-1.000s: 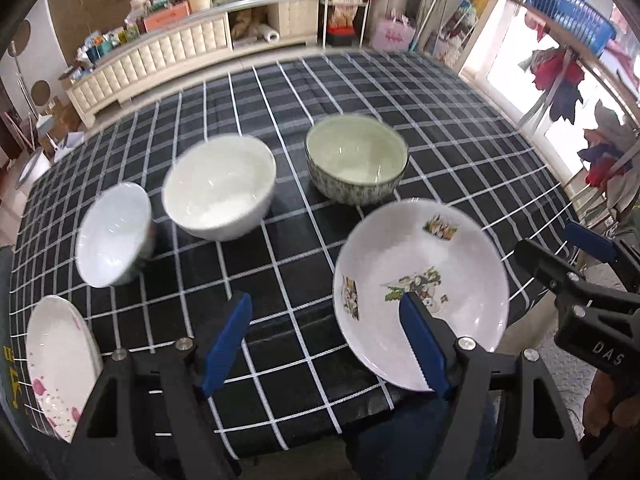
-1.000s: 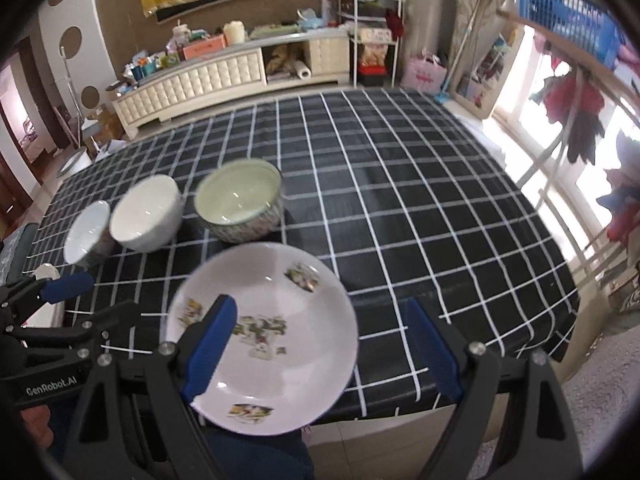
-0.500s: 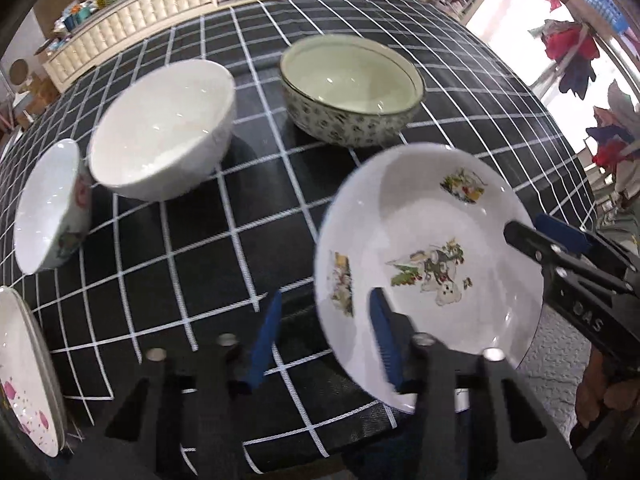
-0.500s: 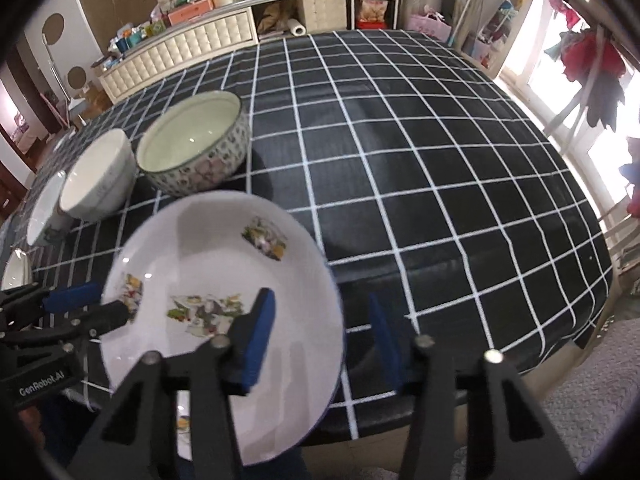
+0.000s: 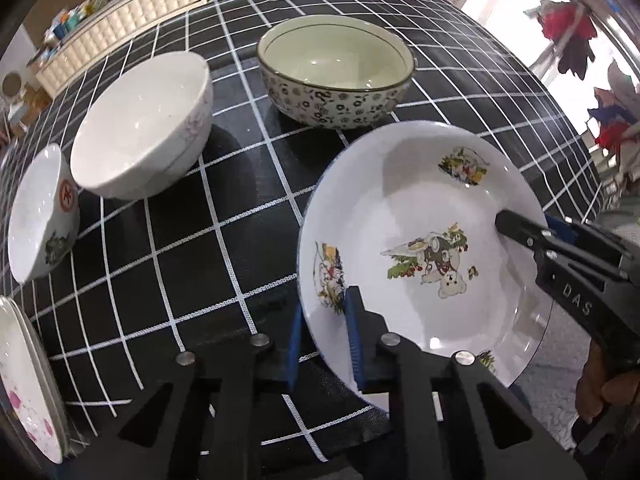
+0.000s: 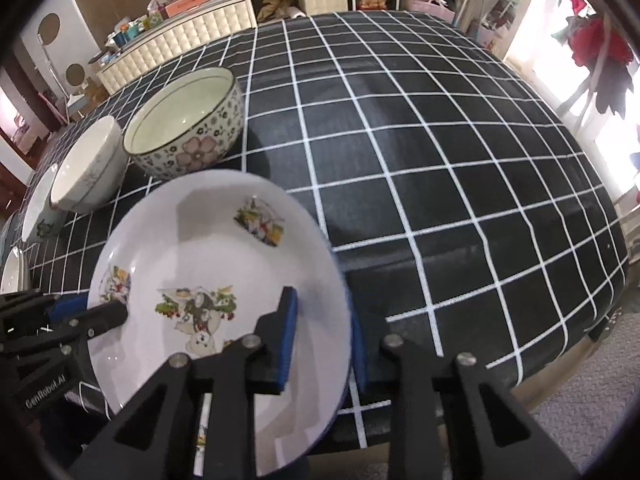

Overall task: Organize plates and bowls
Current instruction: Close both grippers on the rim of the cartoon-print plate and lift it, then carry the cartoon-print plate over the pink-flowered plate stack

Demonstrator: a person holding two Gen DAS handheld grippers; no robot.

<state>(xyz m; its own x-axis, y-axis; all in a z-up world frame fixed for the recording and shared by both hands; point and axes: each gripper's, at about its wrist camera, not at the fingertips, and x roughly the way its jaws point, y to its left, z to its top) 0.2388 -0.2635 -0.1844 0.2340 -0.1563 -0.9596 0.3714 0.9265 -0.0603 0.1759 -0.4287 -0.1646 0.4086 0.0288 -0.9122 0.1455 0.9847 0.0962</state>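
A white cartoon-print plate point(image 5: 424, 216) point(image 6: 208, 256) lies at the table's near edge. My left gripper point(image 5: 324, 344) is shut on its left rim, one pad inside and one outside. My right gripper point(image 6: 324, 340) is shut on its right rim the same way. Beyond the plate stand a flower-patterned bowl point(image 5: 336, 76) point(image 6: 188, 120), a plain white bowl point(image 5: 144, 120) point(image 6: 88, 164) and a small white bowl point(image 5: 40, 216) point(image 6: 38, 208) in a row. A pink-flecked plate point(image 5: 24, 380) sits at the far left edge.
The black grid tablecloth point(image 6: 420, 152) stretches wide to the right of the bowls. The table's front edge runs just under both grippers. A white cabinet with clutter point(image 6: 192, 28) stands behind the table.
Both grippers have dropped in towards the cartoon plate and closed from wide open onto its opposite rims.
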